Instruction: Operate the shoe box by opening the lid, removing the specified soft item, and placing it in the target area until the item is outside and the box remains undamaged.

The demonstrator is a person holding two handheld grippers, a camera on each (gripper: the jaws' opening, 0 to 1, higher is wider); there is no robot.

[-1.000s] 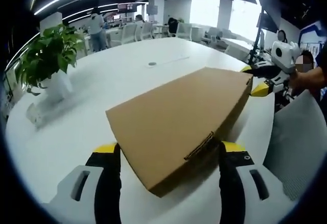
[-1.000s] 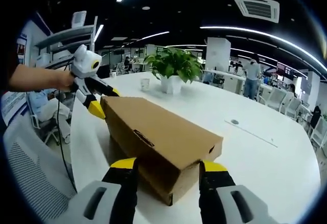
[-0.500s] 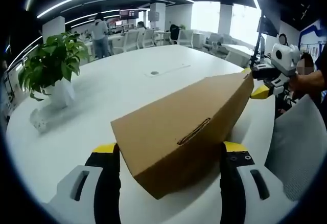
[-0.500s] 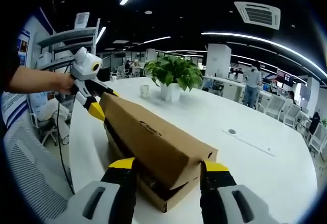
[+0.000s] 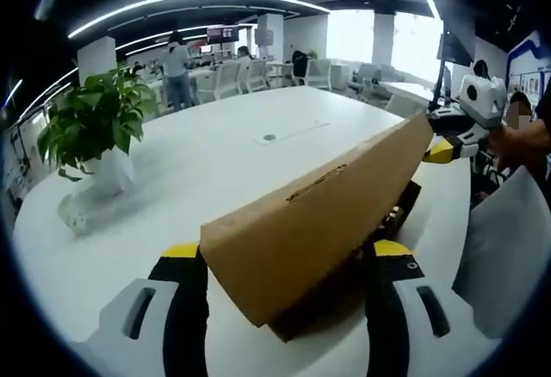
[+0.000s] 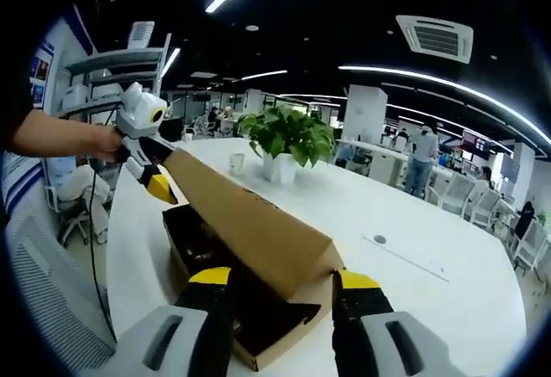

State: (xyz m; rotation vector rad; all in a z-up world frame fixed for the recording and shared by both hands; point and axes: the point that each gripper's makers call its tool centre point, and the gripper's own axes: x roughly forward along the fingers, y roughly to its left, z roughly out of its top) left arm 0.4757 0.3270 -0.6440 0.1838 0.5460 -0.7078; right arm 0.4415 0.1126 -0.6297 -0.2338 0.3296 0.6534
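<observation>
My left gripper (image 5: 284, 261) sits at 6 o'clock in the left gripper view, jaws spread either side of the lid (image 5: 318, 222) end, seemingly bracing rather than pinching it; I judge it unclenched. My right gripper (image 6: 274, 287) does the same at the opposite end in the right gripper view, jaws apart flanking the lid corner, looks released too. The lid is tilted up steeply on one long edge, presumably lifted from both ends so it hinges evenly and the cardboard doesn't tear. The shoe box (image 6: 258, 347) base rests on the white bench (image 6: 430, 308) under it, at 6 o'clock, dark inside; contents too dim to tell, the soft item not made out.

Step in hand: lid opening, partway; removal not yet begun. The raised lid itself blocks reach into the box from one side.

Farther out: a potted plant (image 5: 90, 127) at 9 o'clock in the left gripper view, well apart from the box. Beyond, office chairs and people standing at 12 o'clock.
</observation>
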